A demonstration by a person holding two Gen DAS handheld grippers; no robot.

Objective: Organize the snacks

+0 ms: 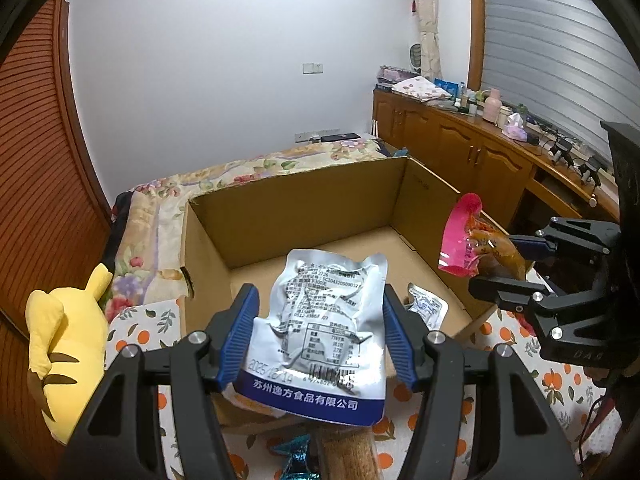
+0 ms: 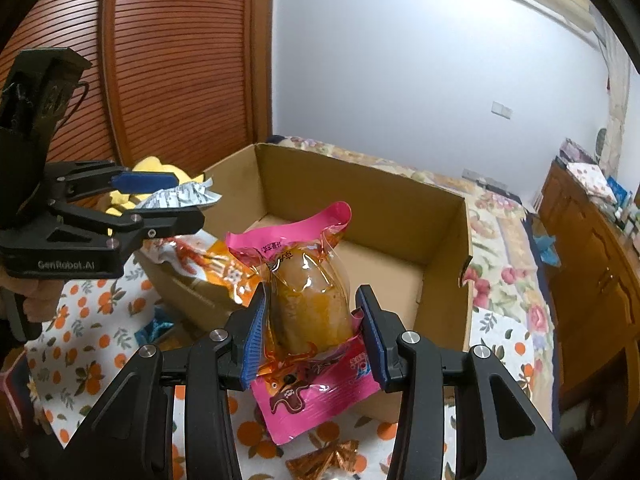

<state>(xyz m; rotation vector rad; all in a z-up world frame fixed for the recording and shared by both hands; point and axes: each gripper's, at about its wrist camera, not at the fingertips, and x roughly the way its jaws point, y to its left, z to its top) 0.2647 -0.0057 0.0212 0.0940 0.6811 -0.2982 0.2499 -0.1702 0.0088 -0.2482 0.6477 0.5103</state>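
An open cardboard box [image 1: 280, 204] [image 2: 400, 196] stands on the bed. My left gripper [image 1: 318, 332] is shut on a silver snack pouch [image 1: 324, 332] with a blue bottom band, held above the box's near edge; it also shows in the right wrist view [image 2: 184, 196]. My right gripper [image 2: 316, 332] is shut on a pink pouch with a brown snack [image 2: 308, 300], held over the box's near wall; in the left wrist view it hangs at the box's right wall [image 1: 476, 244]. A small silver packet [image 1: 428, 308] lies inside the box.
A yellow plush toy [image 1: 68, 344] lies left of the box. An orange snack bag [image 2: 216, 268], a blue wrapper [image 1: 296, 456] and a copper foil wrapper [image 2: 324, 460] lie on the orange-print cloth [image 2: 80, 320]. Wooden cabinets [image 1: 460, 144] stand at the right.
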